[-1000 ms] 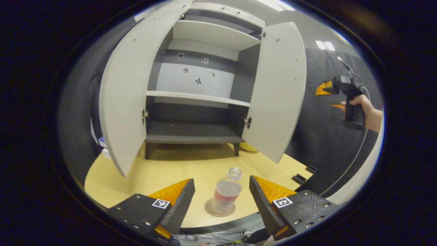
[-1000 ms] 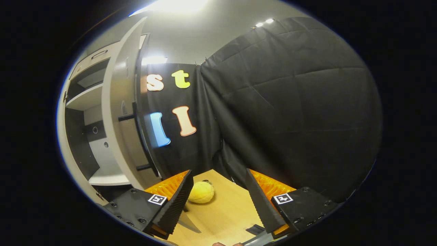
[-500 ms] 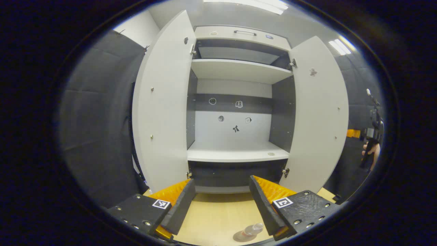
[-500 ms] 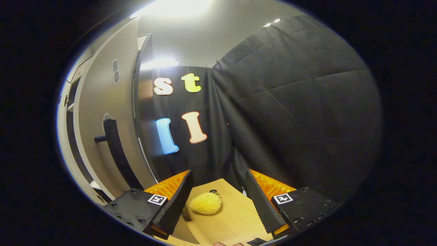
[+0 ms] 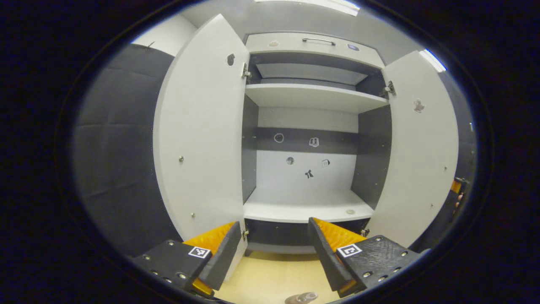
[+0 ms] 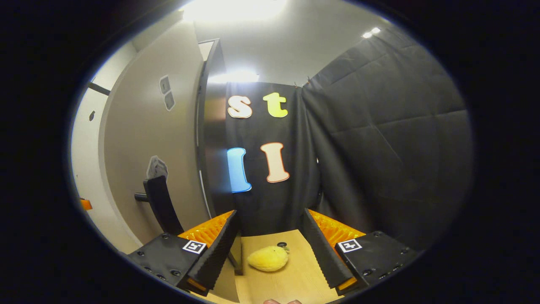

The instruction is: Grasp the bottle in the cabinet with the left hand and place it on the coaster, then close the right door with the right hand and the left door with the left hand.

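In the left gripper view, the left tongs point(image 5: 274, 253) are spread wide apart with nothing between them, held above the yellow wooden surface point(image 5: 270, 278) and pointing at the cabinet point(image 5: 310, 126). Both doors stand open: the left door point(image 5: 202, 135) swings out on one side and the right door point(image 5: 422, 156) on the other. The shelves inside are bare, with a few small stickers on the back panel. Above the shelves is a drawer front with a metal handle point(image 5: 318, 40). At the very bottom edge, just below and between the tongs, the cap and neck of the bottle point(image 5: 304, 297) show; it stands on the coaster point(image 5: 292, 300), of which a thin sliver is visible, out on the surface in front of the cabinet. At the far right edge, behind the right door, a small part of the other gripper and a hand point(image 5: 459, 198) can be seen.

In the right gripper view, the right tongs point(image 6: 270, 249) are also wide open and hold nothing. They sit beside the outer face of the right door point(image 6: 147, 160), close to its dark handle point(image 6: 158, 202); whether anything touches the door cannot be told. Ahead of the tongs, a yellow plush toy point(image 6: 268, 258) lies on the surface near the black cloth wall point(image 6: 379, 147).
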The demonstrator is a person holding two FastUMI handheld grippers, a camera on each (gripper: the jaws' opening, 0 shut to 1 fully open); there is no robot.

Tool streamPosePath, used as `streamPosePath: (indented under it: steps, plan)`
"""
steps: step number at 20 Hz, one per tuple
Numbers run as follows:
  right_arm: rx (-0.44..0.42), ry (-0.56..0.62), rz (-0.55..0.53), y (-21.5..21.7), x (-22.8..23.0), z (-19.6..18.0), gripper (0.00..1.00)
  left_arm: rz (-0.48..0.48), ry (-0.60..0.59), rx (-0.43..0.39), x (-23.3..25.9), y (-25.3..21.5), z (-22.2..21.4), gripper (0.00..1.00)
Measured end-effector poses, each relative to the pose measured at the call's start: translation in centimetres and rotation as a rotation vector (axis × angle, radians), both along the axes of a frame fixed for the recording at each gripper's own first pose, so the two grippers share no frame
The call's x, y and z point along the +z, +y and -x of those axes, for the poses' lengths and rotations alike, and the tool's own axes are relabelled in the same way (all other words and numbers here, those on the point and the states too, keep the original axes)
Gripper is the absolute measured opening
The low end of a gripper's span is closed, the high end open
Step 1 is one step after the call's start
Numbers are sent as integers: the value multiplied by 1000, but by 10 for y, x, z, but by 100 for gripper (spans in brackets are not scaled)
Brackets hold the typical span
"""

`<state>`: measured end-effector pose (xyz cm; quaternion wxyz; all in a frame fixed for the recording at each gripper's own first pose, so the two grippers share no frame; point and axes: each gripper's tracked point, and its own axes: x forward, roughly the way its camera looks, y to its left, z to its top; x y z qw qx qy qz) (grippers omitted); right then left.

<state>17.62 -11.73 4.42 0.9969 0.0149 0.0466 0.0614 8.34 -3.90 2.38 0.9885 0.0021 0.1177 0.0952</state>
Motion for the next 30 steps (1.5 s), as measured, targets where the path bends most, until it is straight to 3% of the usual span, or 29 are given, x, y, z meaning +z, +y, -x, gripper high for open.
streamPosePath:
  steps: [5, 9, 10, 11, 12, 14, 15, 16, 17, 19, 20, 24, 25, 30]
  plan:
    - [100, 72, 2, 5, -5, -4, 97, -26, -39, 36, 20, 3, -8, 96]
    - [202, 85, -19, 21, 3, -8, 97, -23, -62, 69, 28, 2, -3, 93]
    - [220, 85, -6, 24, 3, -7, 97, -13, -66, 78, 28, 3, 0, 86]
    - [238, 89, 7, 28, 2, -5, 97, -1, -70, 76, 26, 1, 3, 86]
    - [254, 93, 15, 34, 2, -2, 97, 11, -73, 65, 24, -2, 6, 93]
    - [247, 91, 35, 38, 2, -1, 96, 17, -69, 54, 19, 0, 10, 93]
    - [238, 91, 37, 37, 3, 2, 96, 17, -69, 51, 18, 2, 13, 100]
    - [232, 98, 33, 40, 2, 4, 96, 23, -72, 43, 15, 5, 14, 100]
    - [228, 105, 29, 41, 2, 5, 96, 32, -74, 30, 13, 6, 13, 93]
    - [216, 114, 43, 48, 1, 8, 91, 52, -73, 13, 10, 15, 15, 93]
    - [215, 115, 46, 55, 1, 8, 95, 57, -72, 7, 9, 19, 16, 93]
    - [221, 125, 36, 94, -1, 28, 92, 60, -87, -17, 10, 42, 23, 93]
    - [222, 126, 38, 101, 0, 29, 96, 61, -87, -24, 9, 48, 26, 93]
    - [233, 132, 27, 139, -2, 30, 96, 77, -125, -28, 16, 79, 46, 93]
